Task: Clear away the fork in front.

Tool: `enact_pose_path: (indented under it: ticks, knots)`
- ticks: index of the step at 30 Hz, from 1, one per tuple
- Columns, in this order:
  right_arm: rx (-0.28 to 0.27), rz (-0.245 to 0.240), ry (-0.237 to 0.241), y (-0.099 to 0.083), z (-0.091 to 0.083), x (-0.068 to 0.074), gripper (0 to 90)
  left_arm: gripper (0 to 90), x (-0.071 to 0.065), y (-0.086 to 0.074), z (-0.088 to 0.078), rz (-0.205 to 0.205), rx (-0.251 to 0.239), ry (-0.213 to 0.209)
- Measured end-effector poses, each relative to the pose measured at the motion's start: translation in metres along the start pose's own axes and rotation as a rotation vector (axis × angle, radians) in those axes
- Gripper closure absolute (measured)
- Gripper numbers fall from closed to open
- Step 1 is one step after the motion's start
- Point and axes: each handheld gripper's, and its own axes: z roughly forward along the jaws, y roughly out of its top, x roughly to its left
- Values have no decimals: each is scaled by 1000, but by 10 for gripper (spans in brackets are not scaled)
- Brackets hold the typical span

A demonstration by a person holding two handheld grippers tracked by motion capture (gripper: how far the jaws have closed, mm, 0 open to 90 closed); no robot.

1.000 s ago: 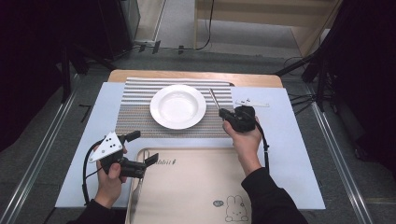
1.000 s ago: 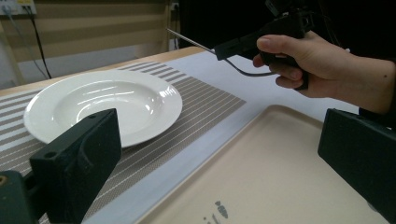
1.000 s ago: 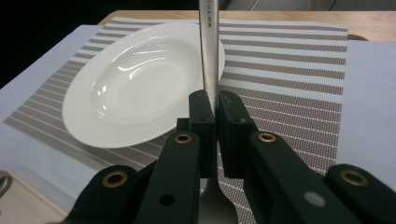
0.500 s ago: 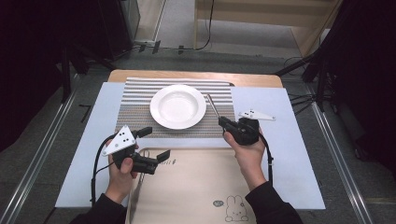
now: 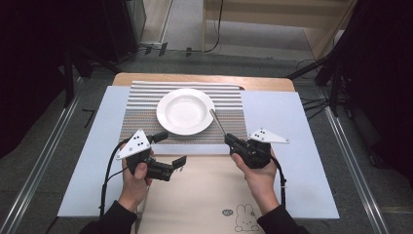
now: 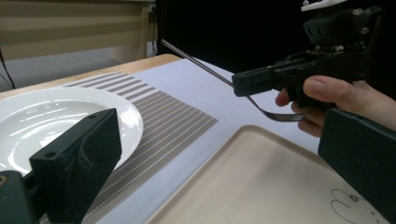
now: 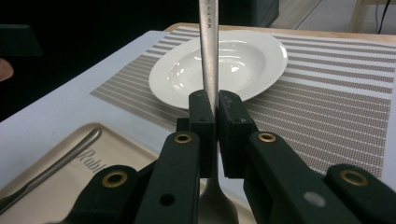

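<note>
My right claw (image 5: 229,140) is clamped on a fork (image 7: 208,56), just off the plate (image 5: 185,111), at its near right; the handle slants up toward the plate's rim. My left claw (image 5: 181,161) stands apart, holding nothing, near the plate's near left, over the tray's (image 5: 204,204) edge.

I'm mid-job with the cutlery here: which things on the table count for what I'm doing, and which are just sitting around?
In the job:
fork, clamped in the right gripper
white plate
striped placemat
beige tray
left gripper, open, holding nothing

Just lying about:
second utensil on the tray
cables on the floor
</note>
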Motion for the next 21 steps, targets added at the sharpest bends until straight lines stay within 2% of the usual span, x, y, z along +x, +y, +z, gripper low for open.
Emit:
enact_pose_path:
  ticks: [8,21]
  knots:
    - [3,-14,45,-17,-7,16,840,0,-6,0,11,-16,3,-22]
    - [-13,-55,103,-27,-15,40,840,0,-16,-2,25,-37,14,-57]
